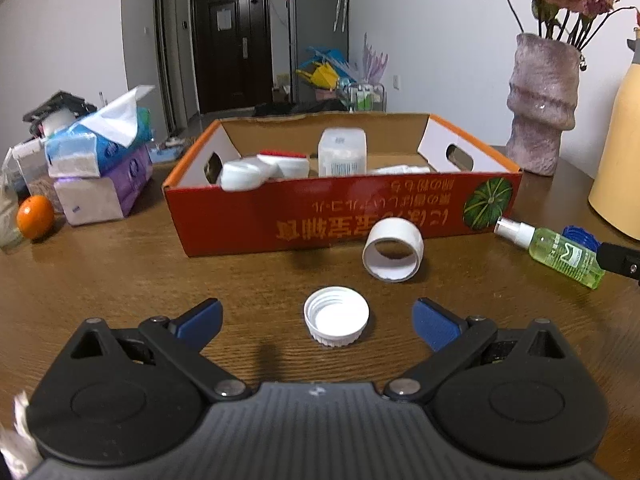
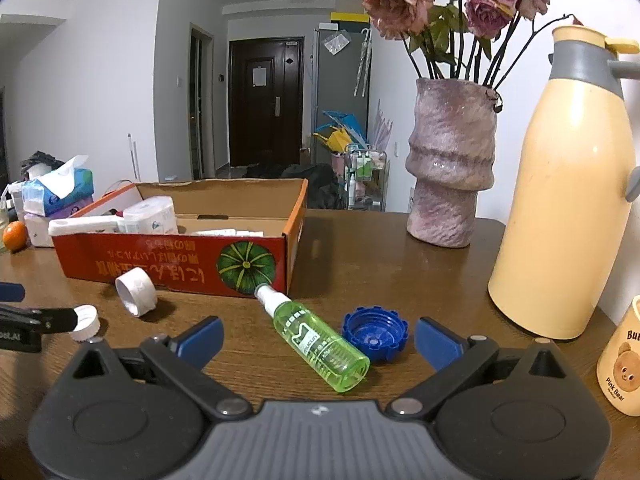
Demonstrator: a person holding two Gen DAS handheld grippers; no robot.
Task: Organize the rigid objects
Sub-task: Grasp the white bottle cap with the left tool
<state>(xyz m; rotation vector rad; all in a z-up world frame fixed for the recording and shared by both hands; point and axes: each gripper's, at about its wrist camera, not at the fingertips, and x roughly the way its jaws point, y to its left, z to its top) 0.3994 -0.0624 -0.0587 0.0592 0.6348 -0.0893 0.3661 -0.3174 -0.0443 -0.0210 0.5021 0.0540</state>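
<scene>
Wood tabletop lies bare on the near left, giving the left claw open room around the white cap that sits mouth-up between its wide-spread blue fingers, untouched. Just beyond, a white ring lies on its side near the red cardboard box, whose near wall bounds the space ahead. The right claw is likewise spread wide and grips nothing; between its fingers lie a green spray bottle, nozzle touching or nearly touching the box's near right corner, and a blue cap just beside the bottle's right flank. To the far right, a purple vase and a yellow jug crowd the tabletop's edge, with a bear-printed cup cut off at the frame. White containers inside the box are partly hidden by its wall. Tissue packs and an orange stand at far left.
</scene>
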